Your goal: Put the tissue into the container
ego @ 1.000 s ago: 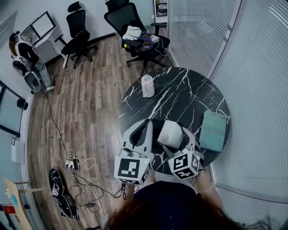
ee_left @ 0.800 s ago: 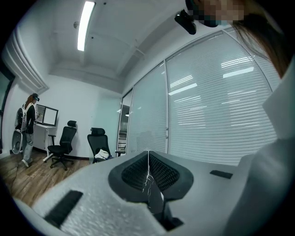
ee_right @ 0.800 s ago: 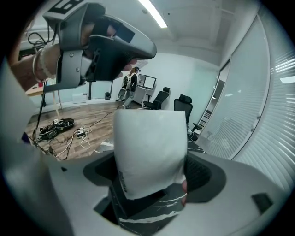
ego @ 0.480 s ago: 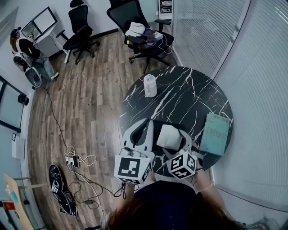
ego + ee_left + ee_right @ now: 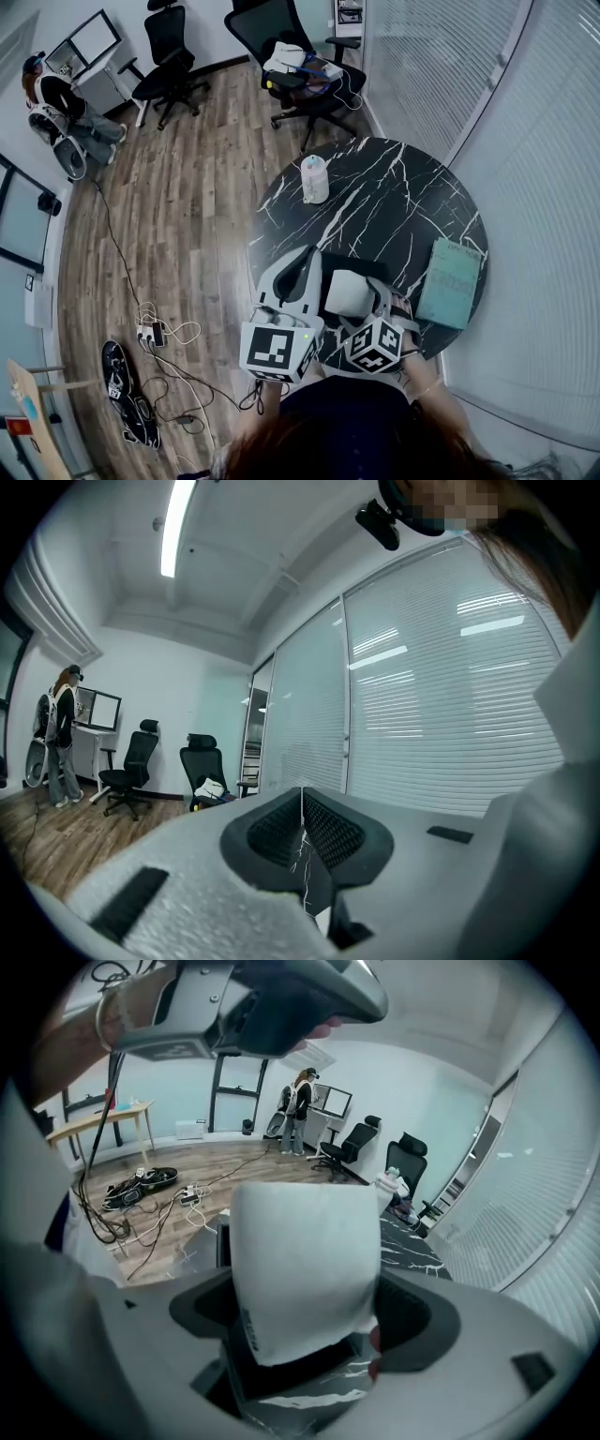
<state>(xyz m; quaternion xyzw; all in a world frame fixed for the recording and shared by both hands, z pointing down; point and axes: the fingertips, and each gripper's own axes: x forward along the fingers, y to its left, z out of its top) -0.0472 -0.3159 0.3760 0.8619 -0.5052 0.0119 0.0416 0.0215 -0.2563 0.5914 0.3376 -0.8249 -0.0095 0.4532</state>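
Note:
A white folded tissue pack (image 5: 345,289) is clamped between the jaws of my right gripper (image 5: 361,306), just above a black container (image 5: 364,265) on the near edge of the round marble table (image 5: 394,202). In the right gripper view the tissue pack (image 5: 305,1269) fills the gap of the right gripper (image 5: 305,1321), with the dark container (image 5: 281,1377) beneath it. My left gripper (image 5: 307,258) is beside the container's left side, its jaws pressed together and empty. In the left gripper view the left gripper (image 5: 302,810) has its pads touching.
A white bottle-like object (image 5: 314,178) stands at the table's far left edge. A teal book (image 5: 452,281) lies at the right rim. Office chairs (image 5: 300,66) and a person (image 5: 66,103) are across the wooden floor; cables (image 5: 155,333) lie on the floor at the left.
The right gripper has carried the tissue pack a little to the left and nearer to me, over the black container. The left gripper has hardly moved.

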